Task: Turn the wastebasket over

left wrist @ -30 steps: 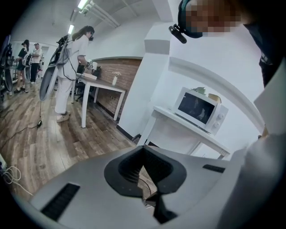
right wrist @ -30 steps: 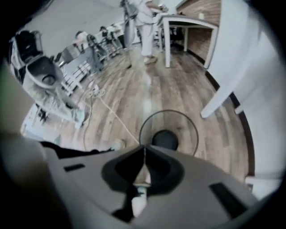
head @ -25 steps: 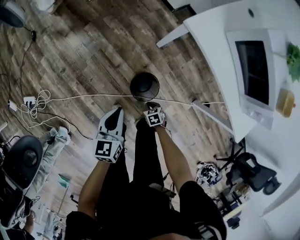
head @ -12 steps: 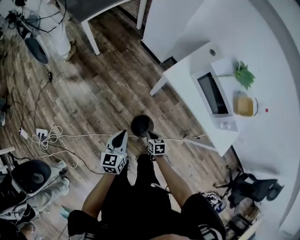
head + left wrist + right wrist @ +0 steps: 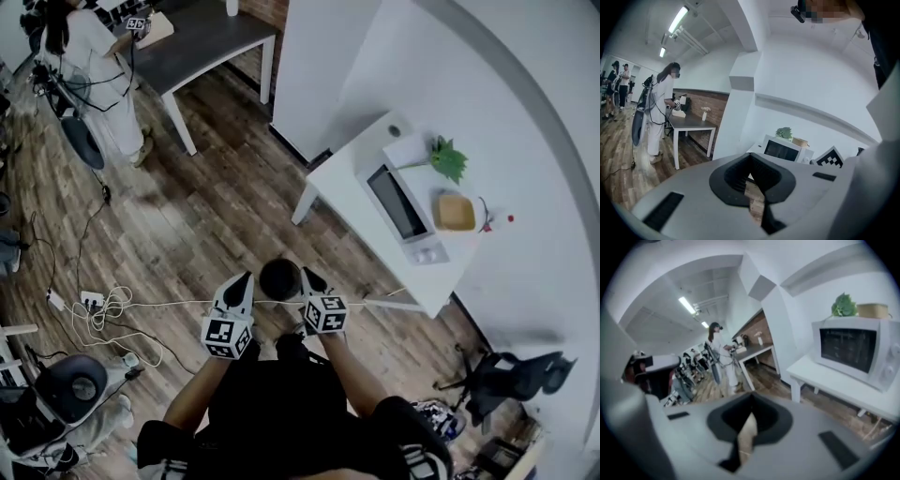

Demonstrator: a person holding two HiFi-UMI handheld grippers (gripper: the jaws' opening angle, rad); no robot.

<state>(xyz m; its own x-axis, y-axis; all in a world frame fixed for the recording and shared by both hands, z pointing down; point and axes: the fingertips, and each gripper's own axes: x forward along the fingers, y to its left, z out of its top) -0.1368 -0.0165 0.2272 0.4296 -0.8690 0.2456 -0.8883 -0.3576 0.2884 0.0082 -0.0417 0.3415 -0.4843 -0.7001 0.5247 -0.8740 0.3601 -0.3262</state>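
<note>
Head view: dark wastebasket (image 5: 280, 278) sits on the floor (image 5: 211, 220) at lower centre, seen between left gripper (image 5: 244, 279) and right gripper (image 5: 310, 276). Both grippers' jaws are together, holding nothing.

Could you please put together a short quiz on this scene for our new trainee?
1. True or false: the right gripper has its fingers shut, with nothing between them.
2. The microwave stands on: A) the white table; B) a wheeled cart; C) a windowsill.
3. Short answer: where is the wastebasket?

Key: 1 true. 2 A. 3 on the wooden floor, off to the side of the white table.
</note>
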